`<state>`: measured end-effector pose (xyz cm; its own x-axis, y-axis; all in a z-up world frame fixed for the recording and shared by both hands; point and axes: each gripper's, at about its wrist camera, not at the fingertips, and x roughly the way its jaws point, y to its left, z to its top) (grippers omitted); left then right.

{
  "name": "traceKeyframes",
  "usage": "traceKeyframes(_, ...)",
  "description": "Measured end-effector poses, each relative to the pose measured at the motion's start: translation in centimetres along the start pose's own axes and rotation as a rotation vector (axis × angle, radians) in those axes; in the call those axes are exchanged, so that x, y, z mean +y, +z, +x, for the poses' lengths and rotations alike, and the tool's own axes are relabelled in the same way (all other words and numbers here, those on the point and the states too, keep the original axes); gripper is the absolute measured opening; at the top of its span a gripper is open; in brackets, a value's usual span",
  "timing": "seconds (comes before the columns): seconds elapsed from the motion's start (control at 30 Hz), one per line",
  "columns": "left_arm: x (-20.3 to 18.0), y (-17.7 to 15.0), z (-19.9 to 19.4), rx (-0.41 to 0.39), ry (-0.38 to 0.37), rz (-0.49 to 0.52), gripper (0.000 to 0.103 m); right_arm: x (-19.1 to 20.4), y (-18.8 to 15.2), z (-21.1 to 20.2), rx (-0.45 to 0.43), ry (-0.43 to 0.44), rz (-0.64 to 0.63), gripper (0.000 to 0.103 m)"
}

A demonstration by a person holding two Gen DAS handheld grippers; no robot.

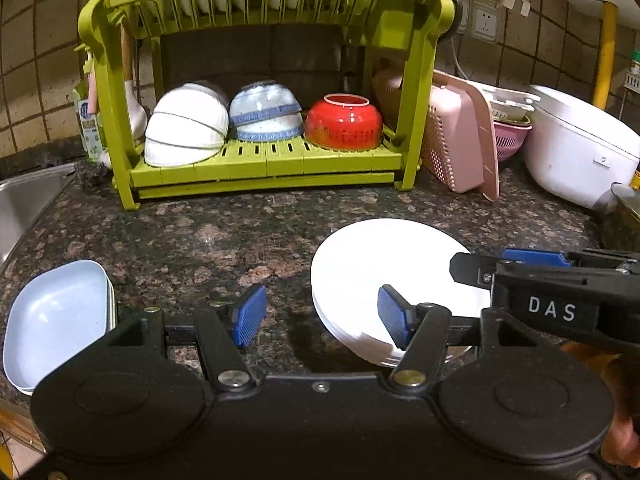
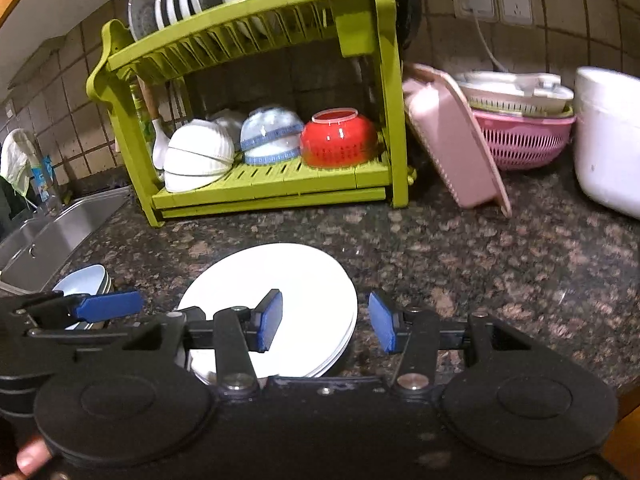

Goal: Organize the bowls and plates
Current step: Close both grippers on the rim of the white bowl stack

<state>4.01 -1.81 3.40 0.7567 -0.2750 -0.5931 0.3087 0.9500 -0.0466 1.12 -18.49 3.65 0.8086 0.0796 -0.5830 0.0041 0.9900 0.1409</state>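
A stack of white plates (image 1: 384, 276) lay flat on the speckled granite counter (image 1: 224, 236), in the lower right of the left wrist view. The left gripper (image 1: 322, 316) hovered with jaws wide and empty, its right pad over the stack's near left edge, its left pad over bare counter. The right gripper (image 2: 325, 322) also had its jaws wide and held nothing; in its own view its left pad sat over the plates and its right pad just past their right rim. A stack of pale blue square dishes (image 1: 56, 320) rested at the lower left. Behind, in the upper centre, stood a green dish rack (image 1: 256, 160) with upturned white bowls (image 1: 186, 128), blue-rimmed bowls (image 1: 266, 114) and a red bowl (image 1: 344, 122) on its lower shelf. To the right of the rack leaned a pink basket (image 1: 460, 140).
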Motion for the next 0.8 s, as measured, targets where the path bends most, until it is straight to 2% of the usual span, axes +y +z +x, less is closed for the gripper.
traceKeyframes(0.3, -0.1, 0.0, 1.3, 0.064, -0.017, -0.009, 0.064, -0.6, 0.3, 1.7, 0.065, -0.002, 0.051, 0.051)
traceKeyframes(0.43, 0.0, 0.1, 2.2, 0.095, -0.016, -0.025, 0.064, -0.6, 0.3, 2.5, 0.087, -0.002, 0.065, 0.048)
traceKeyframes(0.5, 0.1, 0.2, 2.7, 0.113, -0.021, -0.032, 0.061, -0.6, 0.3, 3.0, 0.099, -0.006, 0.072, 0.045)
traceKeyframes(0.67, 0.5, 0.5, 3.5, 0.130, -0.011, -0.059, 0.060, -0.5, 0.3, 4.0, 0.130, -0.013, 0.076, 0.043)
traceKeyframes(0.8, 0.7, 0.6, 4.2, 0.154, -0.019, -0.077, 0.056, -0.4, 0.3, 4.4, 0.140, -0.014, 0.079, 0.037)
